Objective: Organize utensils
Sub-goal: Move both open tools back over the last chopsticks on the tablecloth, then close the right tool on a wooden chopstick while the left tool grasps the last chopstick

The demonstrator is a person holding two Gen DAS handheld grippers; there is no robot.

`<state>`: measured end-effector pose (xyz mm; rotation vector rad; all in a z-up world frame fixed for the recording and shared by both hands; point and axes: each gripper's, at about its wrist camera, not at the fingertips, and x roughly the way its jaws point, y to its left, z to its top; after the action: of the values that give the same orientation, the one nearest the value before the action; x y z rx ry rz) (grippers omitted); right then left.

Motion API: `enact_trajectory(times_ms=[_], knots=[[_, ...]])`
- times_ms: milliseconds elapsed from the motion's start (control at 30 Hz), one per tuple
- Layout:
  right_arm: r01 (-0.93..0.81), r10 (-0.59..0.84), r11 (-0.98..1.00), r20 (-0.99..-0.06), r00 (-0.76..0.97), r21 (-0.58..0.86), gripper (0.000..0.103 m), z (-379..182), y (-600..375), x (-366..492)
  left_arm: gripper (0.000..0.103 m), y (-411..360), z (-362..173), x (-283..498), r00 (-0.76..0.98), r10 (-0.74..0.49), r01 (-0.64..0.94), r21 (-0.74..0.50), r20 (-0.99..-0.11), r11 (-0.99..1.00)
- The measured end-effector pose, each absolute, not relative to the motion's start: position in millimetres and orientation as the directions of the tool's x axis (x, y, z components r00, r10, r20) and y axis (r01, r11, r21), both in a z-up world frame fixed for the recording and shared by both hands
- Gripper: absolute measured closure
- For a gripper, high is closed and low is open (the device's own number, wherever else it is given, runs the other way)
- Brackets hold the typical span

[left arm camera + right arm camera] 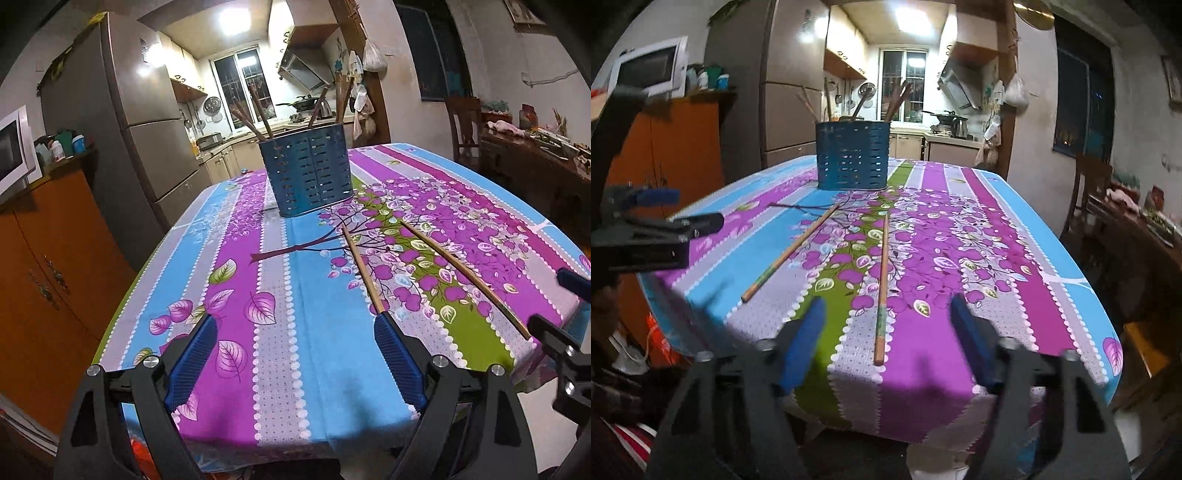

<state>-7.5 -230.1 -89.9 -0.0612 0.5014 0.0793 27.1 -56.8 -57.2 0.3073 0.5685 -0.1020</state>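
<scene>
Floral purple-and-blue tablecloth (pixel 960 258) covers the table; two slim wooden chopsticks (pixel 881 288) lie apart near its front edge. Both the left gripper (pixel 295 354) and right gripper (pixel 886 339) gape wide, hovering just short of them. Beyond stands a blue slotted holder (pixel 853 157) bearing utensils. No legible writing.
</scene>
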Motion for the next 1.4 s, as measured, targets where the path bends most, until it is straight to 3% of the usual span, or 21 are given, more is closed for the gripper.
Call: enact_trajectory(times_ms=[133, 300, 600, 667, 867, 933, 1000, 1200, 1300, 1400], knots=[[-0.109, 0.071, 0.993, -0.481, 0.874, -0.052, 0.068, -96.2, -228.5, -7.7, 0.016, -62.1, -57.8, 16.7, 0.842, -0.06, 0.222, 0.242, -0.536, 0.945], [-0.132, 0.072, 0.987, -0.477, 0.876, -0.093, 0.076, -102.6, -221.8, -9.8, 0.018, -69.6, -62.9, 2.8, 0.823, -0.178, 0.323, 0.187, -0.54, 0.928], [-0.112, 0.068, 0.992, -0.492, 0.868, -0.06, 0.082, -121.4, -231.3, -18.7, 0.038, -80.1, -73.9, -11.2, 0.779, -0.327, 0.444, 0.104, -0.535, 0.89], [-0.118, 0.08, 0.992, -0.487, 0.869, -0.047, 0.091, -121.6, -230.8, -19.7, 0.044, -78.3, -78.6, -8.6, 0.756, -0.362, 0.465, 0.058, -0.546, 0.883], [-0.121, 0.105, 0.993, -0.476, 0.873, -0.002, 0.093, -122.5, -233.6, -19.9, 0.061, -78.1, -98.9, 7.0, 0.692, -0.4, 0.49, -0.015, -0.602, 0.872], [-0.119, 0.108, 0.993, -0.472, 0.875, 0.008, 0.093, -123.5, -234.7, -20.9, 0.076, -77.6, -106.5, 14.0, 0.664, -0.41, 0.492, -0.047, -0.625, 0.869], [-0.127, 0.119, 0.992, -0.471, 0.874, 0.015, 0.098, -123.2, -233.2, -21.1, 0.081, -75.5, -114.4, 20.9, 0.645, -0.415, 0.482, -0.08, -0.642, 0.872], [-0.12, 0.117, 0.992, -0.469, 0.876, 0.023, 0.098, -123.5, -231.5, -22.7, 0.083, -72.6, -120.1, 27.6, 0.657, -0.423, 0.464, -0.107, -0.624, 0.879], [-0.108, 0.11, 0.994, -0.464, 0.879, 0.031, 0.098, -124.1, -230.9, -23.9, 0.091, -73.6, -121.5, 25.4, 0.683, -0.391, 0.446, -0.071, -0.617, 0.892], [-0.103, 0.111, 0.994, -0.461, 0.881, 0.043, 0.098, -123.1, -230.3, -25.0, 0.095, -64.7, -121.0, 28.1, 0.674, -0.414, 0.443, -0.114, -0.612, 0.889]])
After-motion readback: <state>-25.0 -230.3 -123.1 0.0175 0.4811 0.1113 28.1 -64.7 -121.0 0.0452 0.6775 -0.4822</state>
